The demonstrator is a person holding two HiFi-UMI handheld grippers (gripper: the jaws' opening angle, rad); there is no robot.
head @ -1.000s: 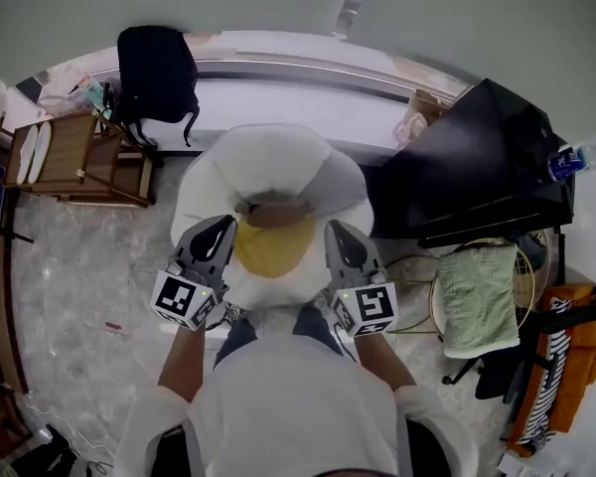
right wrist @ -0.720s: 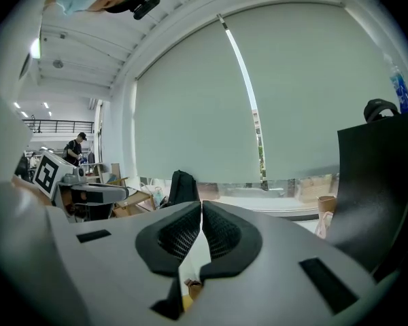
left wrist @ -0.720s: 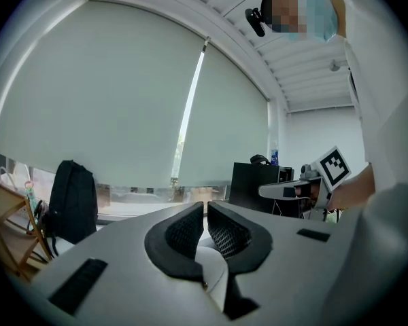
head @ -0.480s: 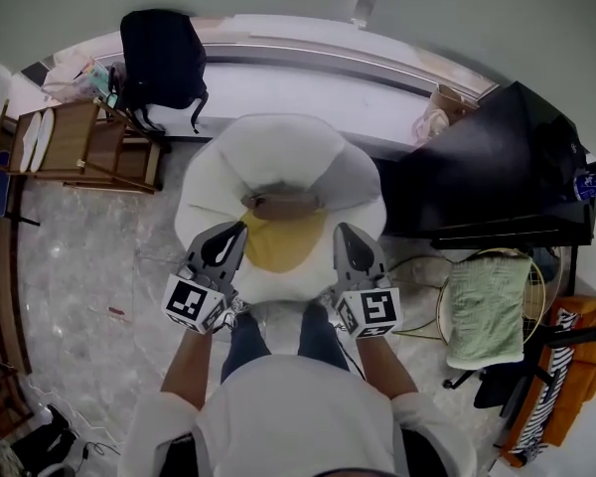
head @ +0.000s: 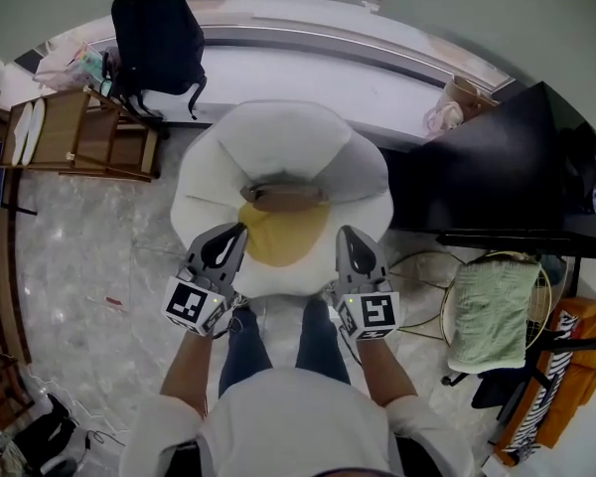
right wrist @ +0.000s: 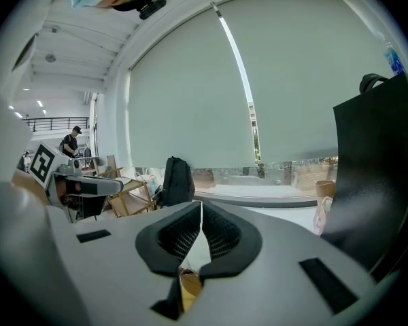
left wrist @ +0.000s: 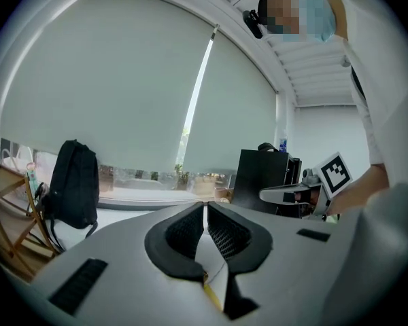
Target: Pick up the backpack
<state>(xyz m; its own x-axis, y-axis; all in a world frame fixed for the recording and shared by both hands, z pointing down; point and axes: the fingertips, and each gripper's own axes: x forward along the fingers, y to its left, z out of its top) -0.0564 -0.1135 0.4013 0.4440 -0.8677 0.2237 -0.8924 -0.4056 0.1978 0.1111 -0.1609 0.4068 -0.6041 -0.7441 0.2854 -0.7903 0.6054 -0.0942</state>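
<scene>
A black backpack (head: 159, 40) stands upright on the white window ledge (head: 308, 78) at the far left, its straps hanging over the edge. It also shows in the left gripper view as the backpack (left wrist: 73, 184) and smaller in the right gripper view as the backpack (right wrist: 177, 180). My left gripper (head: 230, 231) and right gripper (head: 344, 233) hang side by side over the near rim of a white beanbag (head: 278, 157), well short of the backpack. Both are shut with nothing between the pads (left wrist: 205, 217).
The beanbag has a yellow centre (head: 278, 235) and a brown item (head: 282, 197) on it. A wooden rack (head: 74, 145) stands left of it below the backpack. A black cabinet (head: 507, 172), a green towel (head: 489, 306) on a stool and cables lie right.
Both grippers have sunk a little, still shut. The view has shifted so the backpack and ledge sit higher in the head view.
</scene>
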